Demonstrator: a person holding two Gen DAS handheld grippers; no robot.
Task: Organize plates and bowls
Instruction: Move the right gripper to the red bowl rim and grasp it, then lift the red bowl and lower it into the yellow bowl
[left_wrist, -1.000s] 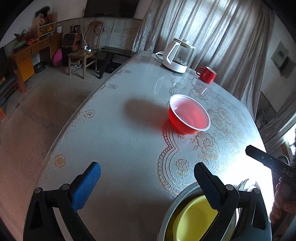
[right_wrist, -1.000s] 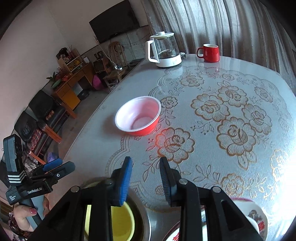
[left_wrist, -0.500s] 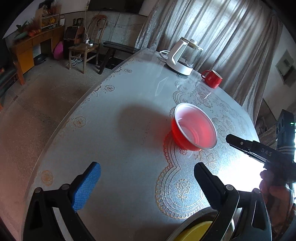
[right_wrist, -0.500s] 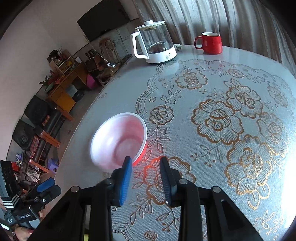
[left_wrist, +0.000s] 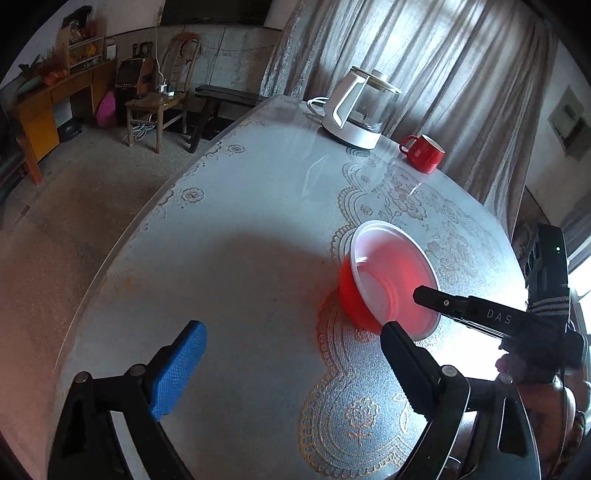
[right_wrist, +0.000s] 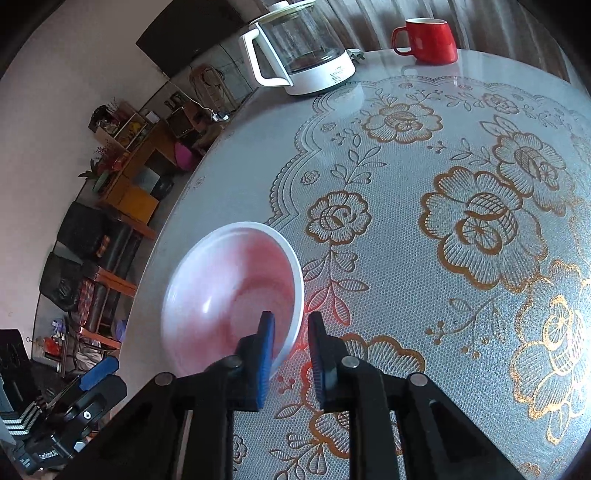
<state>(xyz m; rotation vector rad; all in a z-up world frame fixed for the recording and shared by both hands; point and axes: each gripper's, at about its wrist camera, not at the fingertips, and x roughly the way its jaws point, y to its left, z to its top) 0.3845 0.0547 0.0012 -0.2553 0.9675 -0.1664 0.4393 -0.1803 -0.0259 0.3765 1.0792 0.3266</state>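
While the left gripper (left_wrist: 291, 360) hovers over the table (left_wrist: 240, 258), its jaws wide with nothing between and closing slightly, the red bowl (left_wrist: 391, 280) sits tilted ahead, near the table's middle. From the right wrist, the right gripper (right_wrist: 291, 332) pinches the bowl's near rim, 1 pad inside, 1 outside.

A: what's the right gripper (right_wrist: 290, 345) doing here?
B: it's pinching the near rim of the red bowl (right_wrist: 229, 295), one pad sitting inside, one outside. Bowl's tipping up off the table (right_wrist: 424, 258). Kettle (right_wrist: 299, 55) and red mug (right_wrist: 428, 38) are sitting way back.
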